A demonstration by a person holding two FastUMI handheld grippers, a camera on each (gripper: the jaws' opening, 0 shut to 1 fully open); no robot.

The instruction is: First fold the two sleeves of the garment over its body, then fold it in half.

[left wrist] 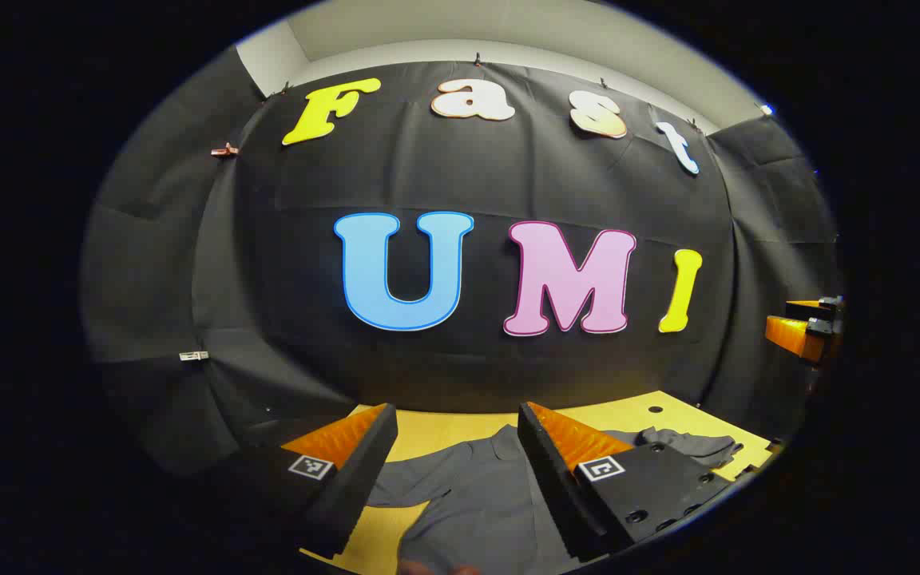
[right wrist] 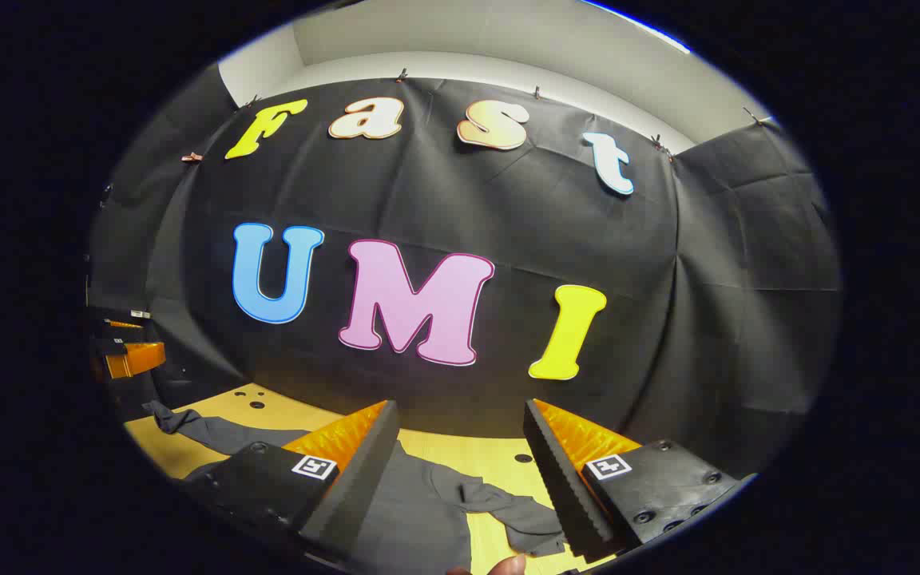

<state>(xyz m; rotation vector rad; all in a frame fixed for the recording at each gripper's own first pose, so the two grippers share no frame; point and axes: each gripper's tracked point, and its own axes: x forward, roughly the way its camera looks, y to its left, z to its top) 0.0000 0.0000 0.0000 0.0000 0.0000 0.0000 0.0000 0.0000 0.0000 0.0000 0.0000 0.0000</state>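
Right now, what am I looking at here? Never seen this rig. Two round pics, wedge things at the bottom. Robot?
No robot arm: a person holds a two-finger gripper in each hand, with a fisheye camera on each looking forward along its fingers. In the left gripper view, the wedges are the left gripper, open and holding nothing. The right gripper view shows the right gripper, likewise open and empty. Below both lies a dark grey garment spread on a yellow table, its sleeves still out to the sides. The folding has not started.

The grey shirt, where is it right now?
The grey shirt lies spread on the yellow table, under both open grippers; in the right gripper view one sleeve stretches left.
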